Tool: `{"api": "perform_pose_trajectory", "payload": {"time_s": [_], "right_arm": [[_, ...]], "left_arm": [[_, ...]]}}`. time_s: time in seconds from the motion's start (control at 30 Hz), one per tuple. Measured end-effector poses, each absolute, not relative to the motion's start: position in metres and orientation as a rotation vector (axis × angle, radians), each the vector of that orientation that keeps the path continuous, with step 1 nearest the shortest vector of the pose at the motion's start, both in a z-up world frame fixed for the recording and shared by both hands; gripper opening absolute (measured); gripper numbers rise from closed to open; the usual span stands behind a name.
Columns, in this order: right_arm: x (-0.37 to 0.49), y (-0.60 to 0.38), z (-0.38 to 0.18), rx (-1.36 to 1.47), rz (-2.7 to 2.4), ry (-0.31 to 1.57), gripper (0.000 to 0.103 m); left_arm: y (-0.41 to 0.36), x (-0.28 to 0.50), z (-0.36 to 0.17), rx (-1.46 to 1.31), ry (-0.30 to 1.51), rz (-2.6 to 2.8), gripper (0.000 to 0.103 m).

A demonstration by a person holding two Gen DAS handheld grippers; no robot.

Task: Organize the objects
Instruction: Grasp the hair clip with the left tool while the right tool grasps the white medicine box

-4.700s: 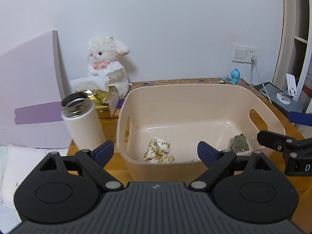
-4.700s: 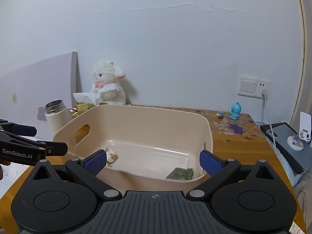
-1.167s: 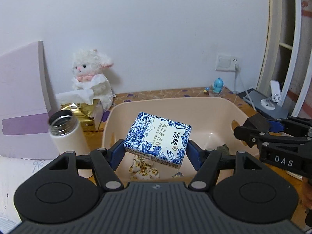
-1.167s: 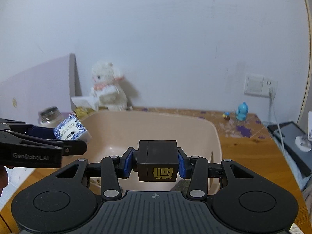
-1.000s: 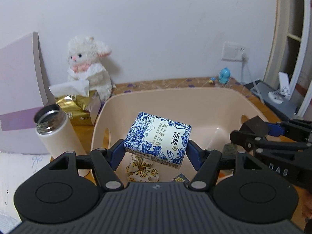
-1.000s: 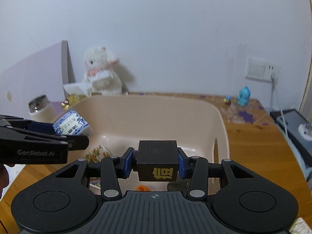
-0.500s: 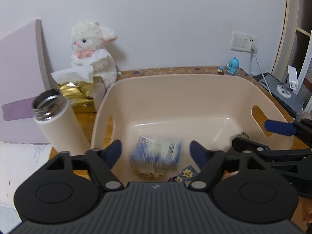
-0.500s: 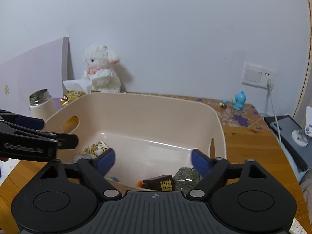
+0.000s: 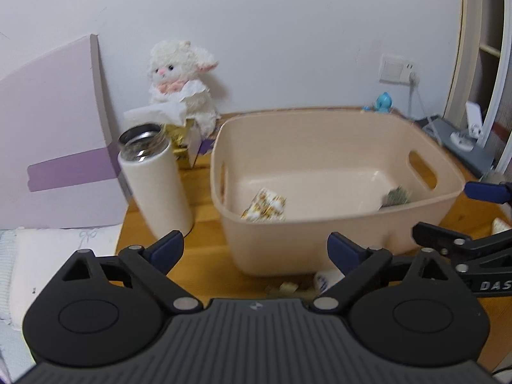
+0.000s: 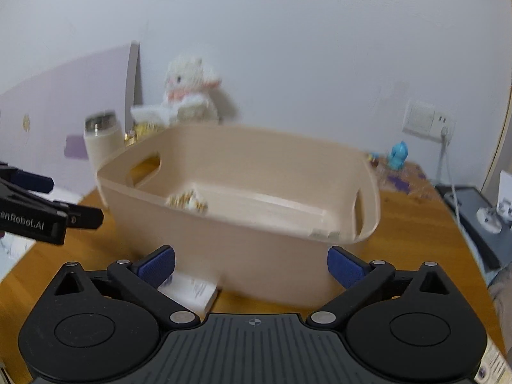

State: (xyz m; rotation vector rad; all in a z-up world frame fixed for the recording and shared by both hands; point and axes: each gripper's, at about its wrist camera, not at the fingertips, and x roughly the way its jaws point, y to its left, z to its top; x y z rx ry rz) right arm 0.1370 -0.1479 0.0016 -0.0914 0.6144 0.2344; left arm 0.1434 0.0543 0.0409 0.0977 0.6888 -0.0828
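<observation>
A beige plastic bin (image 9: 336, 233) (image 10: 256, 243) stands on the wooden table. Inside it I see a yellow-patterned packet (image 9: 264, 205) (image 10: 188, 202) and a green packet (image 9: 395, 196). My left gripper (image 9: 255, 251) is open and empty, low in front of the bin's near wall. My right gripper (image 10: 251, 264) is open and empty, also in front of the bin. It shows in the left wrist view (image 9: 460, 243) at the right. A white packet (image 10: 192, 289) and small items (image 9: 323, 280) lie on the table before the bin. The right view is blurred.
A white steel-rimmed bottle (image 9: 155, 179) (image 10: 102, 140) stands left of the bin. Behind it are a gold tissue box (image 9: 179, 142) and a white plush lamb (image 9: 182, 83). A lilac panel (image 9: 48, 147) stands at the left. A blue figurine (image 9: 382, 102) and a grey device (image 9: 464, 142) are at the right.
Both grippers let go of their boxes over the bin, opened, and have pulled back and down in front of it. The blue-white box and the black box are out of sight.
</observation>
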Motion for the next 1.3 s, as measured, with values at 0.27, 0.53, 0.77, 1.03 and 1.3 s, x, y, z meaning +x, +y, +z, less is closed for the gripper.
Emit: {"api": "perform_pose_trajectory", "payload": {"time_s": [0.27,0.53,0.77,1.03,1.3], "right_arm": [[0.155,-0.114,-0.053,-0.105,0.263,0.778,0.103],[0.17,-0.083,-0.076,-0.117,0.267,0.829,0.103],[0.174,-0.081,-0.078,-0.09,0.231,0.819,0.103],[0.169,-0.113,-0.079,-0.037,0.122,0.814,0.103],[0.158,-0.152,-0.082,-0.039,0.096,0.805,0.103]], "left_arm": [[0.08,0.153,-0.002,0.088,0.764,-0.003,0.097],[0.094,0.173,-0.032,0.069,0.825,0.015,0.097],[0.103,0.181,-0.042,0.063,0.835,0.03,0.097],[0.094,0.177,-0.045,0.057,0.832,-0.004,0.097],[0.075,0.171,-0.047,0.038,0.851,-0.078,0.097]]}}
